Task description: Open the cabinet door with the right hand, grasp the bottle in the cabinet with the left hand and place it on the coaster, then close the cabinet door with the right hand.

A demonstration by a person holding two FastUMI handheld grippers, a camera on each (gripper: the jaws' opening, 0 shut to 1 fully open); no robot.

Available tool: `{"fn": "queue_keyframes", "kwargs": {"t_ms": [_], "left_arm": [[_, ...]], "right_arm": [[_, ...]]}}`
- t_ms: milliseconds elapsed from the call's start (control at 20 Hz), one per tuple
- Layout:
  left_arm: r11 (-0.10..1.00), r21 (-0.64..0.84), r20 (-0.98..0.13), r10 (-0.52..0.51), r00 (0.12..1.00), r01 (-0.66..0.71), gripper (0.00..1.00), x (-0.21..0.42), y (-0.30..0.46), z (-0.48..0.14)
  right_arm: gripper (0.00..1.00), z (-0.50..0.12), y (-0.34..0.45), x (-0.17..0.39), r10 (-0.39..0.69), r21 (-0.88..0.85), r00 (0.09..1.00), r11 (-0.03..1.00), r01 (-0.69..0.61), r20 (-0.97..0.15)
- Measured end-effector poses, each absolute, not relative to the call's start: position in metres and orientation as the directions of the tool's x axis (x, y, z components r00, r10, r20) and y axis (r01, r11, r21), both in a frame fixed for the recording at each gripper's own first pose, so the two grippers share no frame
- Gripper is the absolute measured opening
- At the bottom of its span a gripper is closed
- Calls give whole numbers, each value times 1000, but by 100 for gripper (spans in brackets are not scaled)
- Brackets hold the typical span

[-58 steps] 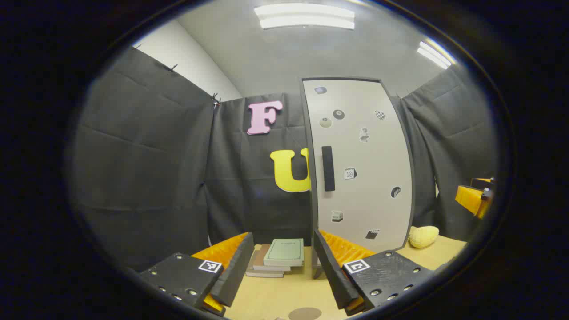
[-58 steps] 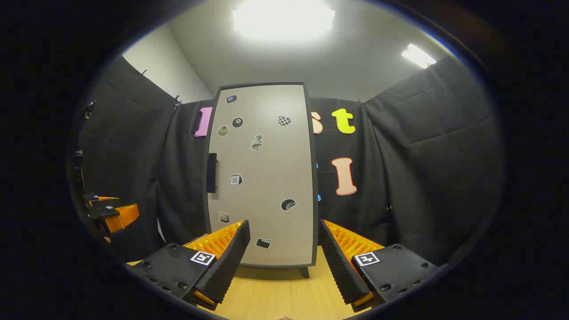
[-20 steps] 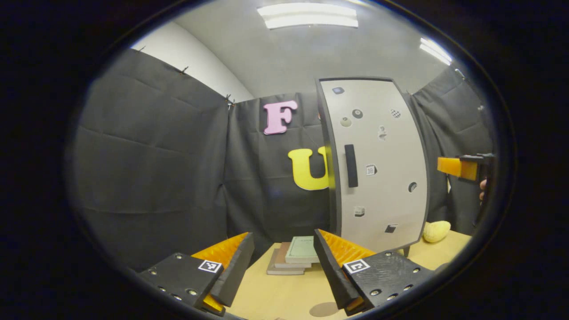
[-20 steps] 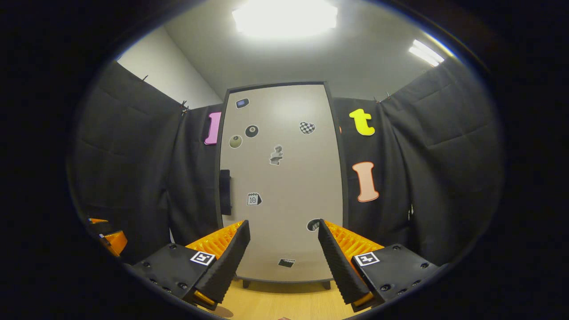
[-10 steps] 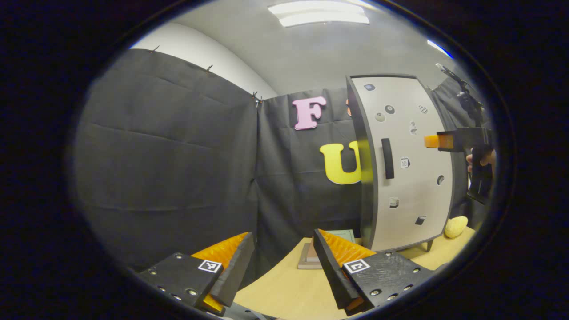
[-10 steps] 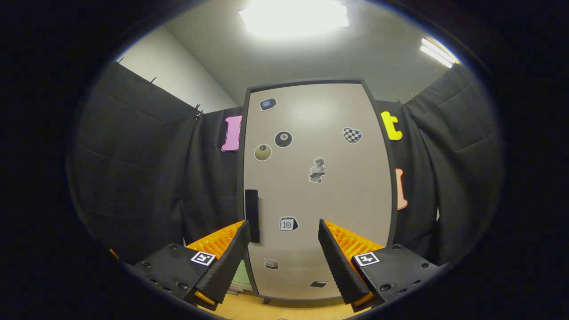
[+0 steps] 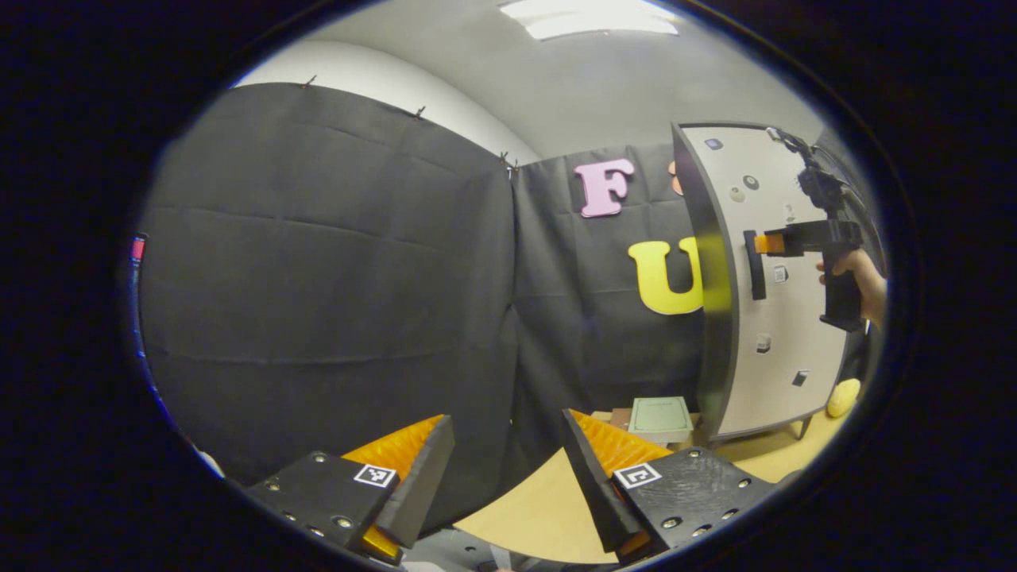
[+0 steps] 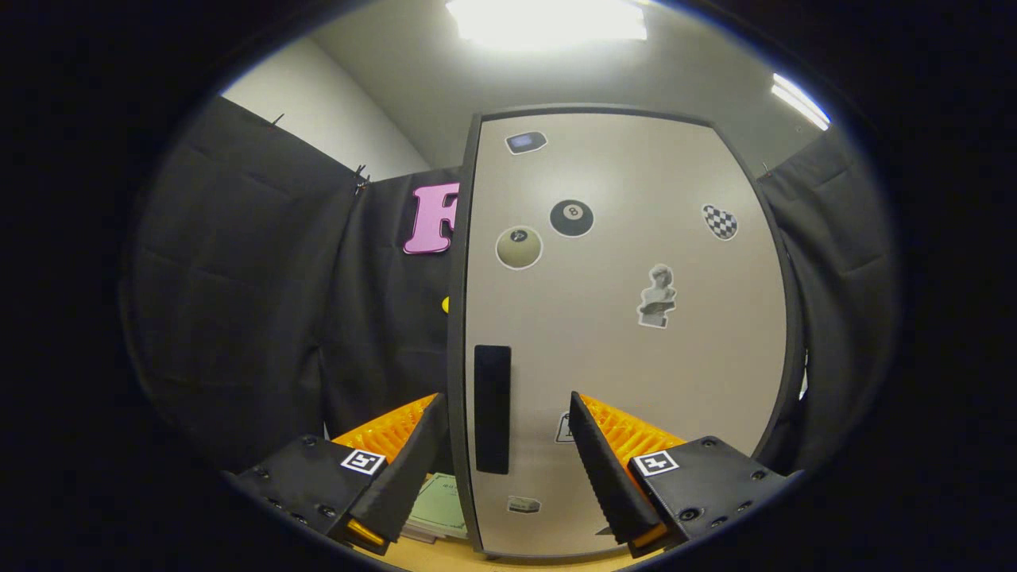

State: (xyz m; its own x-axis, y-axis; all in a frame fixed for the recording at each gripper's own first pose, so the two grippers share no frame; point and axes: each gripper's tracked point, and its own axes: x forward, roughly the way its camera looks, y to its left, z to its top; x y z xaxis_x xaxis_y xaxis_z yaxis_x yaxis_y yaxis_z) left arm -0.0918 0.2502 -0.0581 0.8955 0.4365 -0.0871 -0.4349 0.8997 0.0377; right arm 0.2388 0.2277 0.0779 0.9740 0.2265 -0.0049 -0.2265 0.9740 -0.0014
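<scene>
Right gripper view: the right tongs (image 8: 504,445) stand open, straddling the dark handle (image 8: 492,408) on the cabinet door (image 8: 628,334), not yet pressing it. The door is shut, so opening, fetching the bottle and closing all remain; the bottle is presumably behind the door. Left of the cabinet, the left tongs (image 7: 504,469) hang open over the worktop (image 7: 532,516). One round sticker beside the handle's upper side reads "8" (image 8: 571,218).
</scene>
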Motion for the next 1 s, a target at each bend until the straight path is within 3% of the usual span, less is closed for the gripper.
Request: {"fn": "queue_keyframes", "kwargs": {"t_ms": [200,450,550,600,650,700,750,800,850,900,1000], "left_arm": [[878,49,-101,478,872,-476,81,-99,271,-63],[851,47,-108,524,845,-523,84,-119,298,-71],[842,51,-115,539,834,-537,83,-126,307,-75],[839,50,-117,544,831,-543,84,-127,311,-75],[838,46,-121,545,830,-543,84,-125,313,-76],[841,41,-123,540,832,-539,83,-124,313,-77],[844,41,-123,535,836,-534,83,-122,313,-77],[849,43,-118,528,841,-527,82,-119,311,-75],[854,48,-112,520,847,-518,82,-115,309,-73],[858,50,-105,514,852,-511,82,-112,307,-72],[869,42,-93,496,864,-494,82,-102,303,-71]], "right_arm": [[96,62,250,266,217,-6,975,976,-218,-45],[82,42,263,295,177,-2,976,984,-179,-124],[67,43,257,297,138,2,982,990,-139,-126],[51,43,252,295,116,-6,985,993,-117,-130],[54,45,247,296,97,-11,988,995,-99,-122],[34,43,248,296,108,3,986,994,-108,-128],[37,42,248,296,118,14,984,993,-117,-134],[27,42,248,295,128,28,981,992,-125,-143],[30,42,249,294,141,32,978,990,-138,-152],[19,42,249,293,158,31,976,987,-155,-150],[18,43,248,287,202,12,967,979,-203,-155]]}}
